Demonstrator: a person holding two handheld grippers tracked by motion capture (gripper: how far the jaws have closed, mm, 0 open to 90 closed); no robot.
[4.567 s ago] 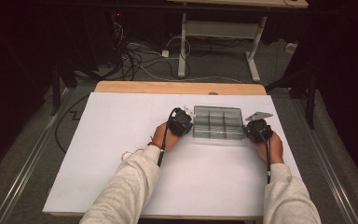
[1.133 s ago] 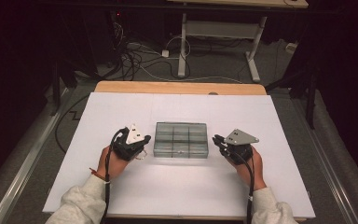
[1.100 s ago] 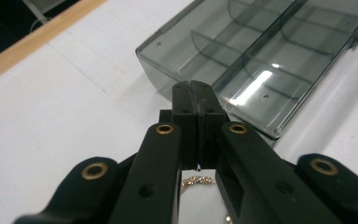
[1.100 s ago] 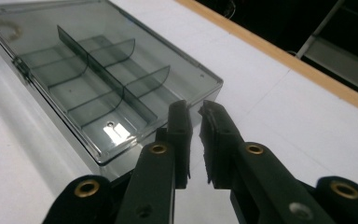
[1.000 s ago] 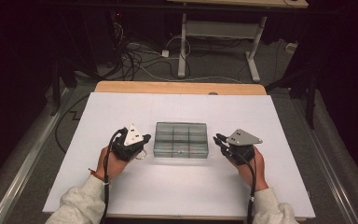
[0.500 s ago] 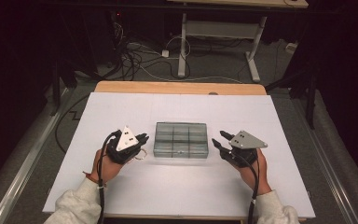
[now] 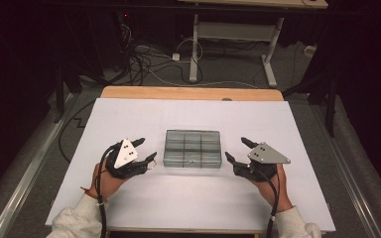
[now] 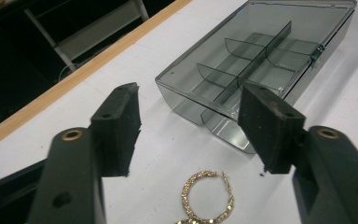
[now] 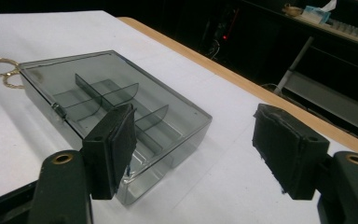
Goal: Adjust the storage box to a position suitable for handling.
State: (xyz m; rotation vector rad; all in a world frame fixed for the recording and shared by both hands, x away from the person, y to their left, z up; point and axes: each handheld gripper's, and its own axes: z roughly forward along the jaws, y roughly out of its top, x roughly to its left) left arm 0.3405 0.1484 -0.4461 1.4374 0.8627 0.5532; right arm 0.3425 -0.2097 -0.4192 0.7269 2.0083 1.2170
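Currently grey divided box (image 7: 192, 148) lid shut, compartments empty; left claw (image 7: 146, 151), right claw (image 7: 238, 150) both apart

Looking forward and down from above the person's edge of the white table (image 7: 129, 119), far enough back to take in its whole top. Riding low and close along the jaws of each gripper, angled inward from opposite sides. Sharing the grey compartment box (image 7: 192, 148) (image 8: 261, 51) (image 9: 121, 107) across all three views.
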